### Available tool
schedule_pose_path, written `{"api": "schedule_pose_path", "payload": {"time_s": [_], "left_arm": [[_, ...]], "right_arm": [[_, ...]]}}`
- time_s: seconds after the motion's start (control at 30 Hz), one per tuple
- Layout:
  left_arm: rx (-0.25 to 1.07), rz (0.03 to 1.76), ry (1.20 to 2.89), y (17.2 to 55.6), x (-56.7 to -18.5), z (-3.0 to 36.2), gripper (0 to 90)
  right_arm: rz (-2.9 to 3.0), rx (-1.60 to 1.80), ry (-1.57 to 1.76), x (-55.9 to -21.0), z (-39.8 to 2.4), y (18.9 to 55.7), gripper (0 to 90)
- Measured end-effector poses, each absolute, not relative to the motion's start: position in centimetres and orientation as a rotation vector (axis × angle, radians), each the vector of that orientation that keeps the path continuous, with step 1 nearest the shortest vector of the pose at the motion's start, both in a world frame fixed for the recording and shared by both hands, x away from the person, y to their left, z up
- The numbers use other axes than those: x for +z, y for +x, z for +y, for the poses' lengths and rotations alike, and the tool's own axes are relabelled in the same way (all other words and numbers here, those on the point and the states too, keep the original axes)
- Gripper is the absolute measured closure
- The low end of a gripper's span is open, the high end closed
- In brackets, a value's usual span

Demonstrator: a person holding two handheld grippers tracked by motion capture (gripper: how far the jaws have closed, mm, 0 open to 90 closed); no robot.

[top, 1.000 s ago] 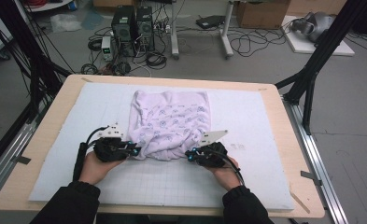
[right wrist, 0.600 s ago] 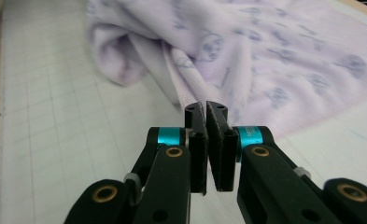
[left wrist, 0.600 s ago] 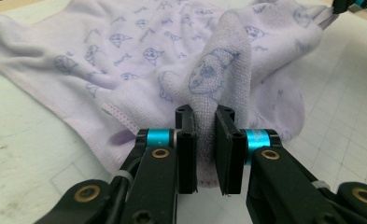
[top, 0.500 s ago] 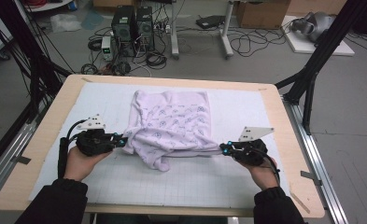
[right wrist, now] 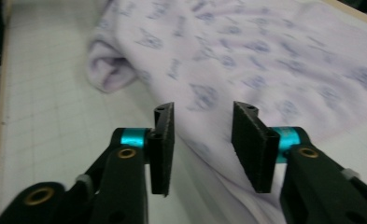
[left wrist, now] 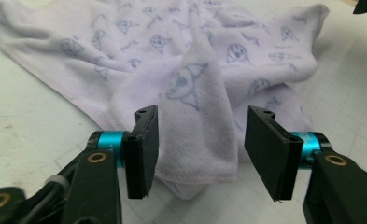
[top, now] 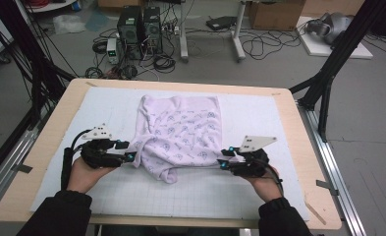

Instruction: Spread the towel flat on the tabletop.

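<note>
Printed lilac towel (top: 180, 135) is lying rumpled at centre of the high view, on the white gridded mat (top: 279, 118).

Left gripper (top: 130, 156) is sitting at its lower-left corner; jaws have just been opening, now parted, a cloth peak standing between them, pads off it.

Right gripper (top: 221, 164), lower right edge: jaws likewise opening, cloth between, unclamped.

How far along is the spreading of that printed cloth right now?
Done: the far half of the cloth lies flat on the white mat. In hand: both sets of jaws have just been opening; the left gripper has a near corner standing loose between its jaws, the right gripper has the edge between its own, not pressed. Left: the bunched near edge needs flattening.
</note>
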State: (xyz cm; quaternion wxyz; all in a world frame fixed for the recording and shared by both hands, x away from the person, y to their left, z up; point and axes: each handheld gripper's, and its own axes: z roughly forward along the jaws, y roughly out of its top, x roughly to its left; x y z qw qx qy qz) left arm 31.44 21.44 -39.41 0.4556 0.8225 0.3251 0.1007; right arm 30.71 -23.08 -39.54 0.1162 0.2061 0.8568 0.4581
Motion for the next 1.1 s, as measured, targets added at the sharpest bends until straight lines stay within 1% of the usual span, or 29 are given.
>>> {"api": "schedule_pose_path", "payload": {"time_s": [0.13,0.2,0.23,0.27,0.3,0.33,0.37,0.4,0.43,0.47,0.5,0.53,0.7,0.87,0.93,1.03,1.1], "left_arm": [[0.238,0.802,2.055,31.6,-40.8,20.6,45.6],[0.233,0.802,2.064,31.9,-41.2,20.2,46.3],[0.236,0.797,2.071,32.0,-41.4,20.0,49.8],[0.249,0.783,2.083,32.0,-41.5,19.8,56.3],[0.257,0.765,2.095,31.9,-41.6,19.6,64.8],[0.261,0.759,2.104,31.9,-41.6,19.4,70.7],[0.259,0.754,2.106,31.8,-41.5,19.4,73.1],[0.256,0.745,2.105,31.7,-41.4,19.4,74.6],[0.256,0.735,2.105,31.6,-41.3,19.5,76.0],[0.257,0.728,2.100,31.4,-41.0,19.7,76.6],[0.253,0.725,2.088,31.2,-40.7,19.9,77.0],[0.252,0.718,2.079,31.0,-40.3,20.2,77.3],[0.222,0.692,2.052,29.3,-38.6,21.0,78.2],[0.187,0.601,2.050,27.1,-36.5,20.7,78.4],[0.143,0.565,2.048,26.7,-35.6,20.3,78.1],[0.177,0.554,2.086,27.3,-35.5,19.5,77.9],[0.215,0.587,2.089,28.7,-36.0,19.1,78.2]], "right_arm": [[2.573,1.292,0.519,-40.4,-19.2,30.8,49.9],[2.590,1.300,0.505,-40.9,-17.6,31.1,49.2],[2.601,1.293,0.501,-41.2,-16.9,31.3,49.2],[2.604,1.286,0.493,-41.5,-16.3,31.6,49.2],[2.614,1.280,0.490,-41.8,-15.7,31.9,49.3],[2.622,1.269,0.488,-42.1,-15.2,32.1,51.0],[2.617,1.255,0.478,-42.4,-14.7,32.3,55.5],[2.619,1.249,0.475,-42.6,-14.5,32.5,61.8],[2.632,1.259,0.464,-42.7,-14.3,32.6,72.5],[2.643,1.277,0.451,-42.6,-14.4,32.7,80.0],[2.650,1.305,0.440,-42.4,-14.6,32.6,84.7],[2.653,1.335,0.438,-42.0,-14.9,32.5,85.7],[2.631,1.394,0.421,-39.4,-17.1,30.8,86.8],[2.675,1.454,0.353,-36.4,-18.9,28.4,87.0],[2.669,1.464,0.335,-35.0,-19.5,27.7,87.0],[2.635,1.373,0.358,-33.7,-20.1,28.3,86.9],[2.630,1.345,0.425,-34.1,-20.3,30.0,86.9]]}}
